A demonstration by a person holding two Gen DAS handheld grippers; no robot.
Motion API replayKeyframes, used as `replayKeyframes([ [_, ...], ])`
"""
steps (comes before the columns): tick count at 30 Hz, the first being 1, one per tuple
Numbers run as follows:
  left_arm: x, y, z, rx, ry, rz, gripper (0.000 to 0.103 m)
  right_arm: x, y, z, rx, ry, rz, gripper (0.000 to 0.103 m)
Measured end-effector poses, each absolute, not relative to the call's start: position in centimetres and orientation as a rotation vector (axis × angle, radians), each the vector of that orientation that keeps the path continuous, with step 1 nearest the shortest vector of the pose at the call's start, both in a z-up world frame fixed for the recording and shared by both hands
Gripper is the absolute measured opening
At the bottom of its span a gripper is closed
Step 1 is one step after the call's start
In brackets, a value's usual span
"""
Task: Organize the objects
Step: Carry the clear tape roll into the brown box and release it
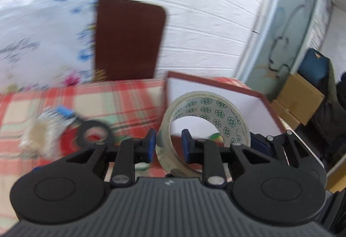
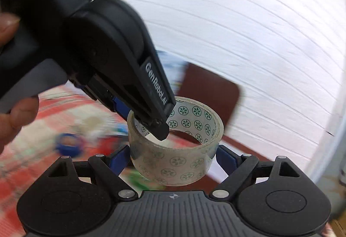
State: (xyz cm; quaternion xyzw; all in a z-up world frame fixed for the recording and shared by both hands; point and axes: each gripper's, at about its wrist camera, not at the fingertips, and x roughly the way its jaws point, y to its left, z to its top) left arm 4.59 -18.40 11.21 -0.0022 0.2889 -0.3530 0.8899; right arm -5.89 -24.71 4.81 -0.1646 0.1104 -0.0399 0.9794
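A clear tape roll (image 1: 225,120) with a green flower print hangs in the air above the red-rimmed white box (image 1: 216,82). My left gripper (image 1: 168,146) is shut on the roll's wall, one blue pad inside the ring and one outside. In the right wrist view a left finger (image 2: 155,107) reaches down from the upper left into the same tape roll (image 2: 173,163). My right gripper (image 2: 173,157) stands wide, and its blue pads flank the roll without pressing on it. A right finger (image 1: 259,144) shows beside the roll in the left wrist view.
A plaid tablecloth (image 1: 108,98) bears a black ring (image 1: 95,131), a red roll (image 1: 69,144) and a blue ring (image 2: 69,143), all blurred. A brown board (image 1: 127,38) leans on the white wall. Cardboard boxes (image 1: 298,96) stand at the right. A hand (image 2: 13,120) holds the left gripper.
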Motion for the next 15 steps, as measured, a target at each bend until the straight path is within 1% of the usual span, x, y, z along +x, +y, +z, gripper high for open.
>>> replayKeyframes([
  [5, 4.3, -27.1, 11.5, 0.068, 0.598, -0.826, 0.027, -6.7, -32.2, 5.4, -0.268, 0.244, -0.207, 0.084],
  [12, 4.8, -35.2, 10.2, 0.162, 0.61, -0.874, 0.027, -6.6, -39.7, 4.7, -0.175, 0.293, -0.315, 0.085],
  [14, 4.9, -36.6, 9.8, 0.187, 0.611, -0.867, 0.031, -6.1, -41.0, 4.1, -0.176, 0.316, -0.34, 0.085],
  [15, 4.7, -37.0, 9.6, 0.213, 0.598, -0.841, 0.039, -5.7, -41.4, 3.7, -0.179, 0.34, -0.353, 0.09],
])
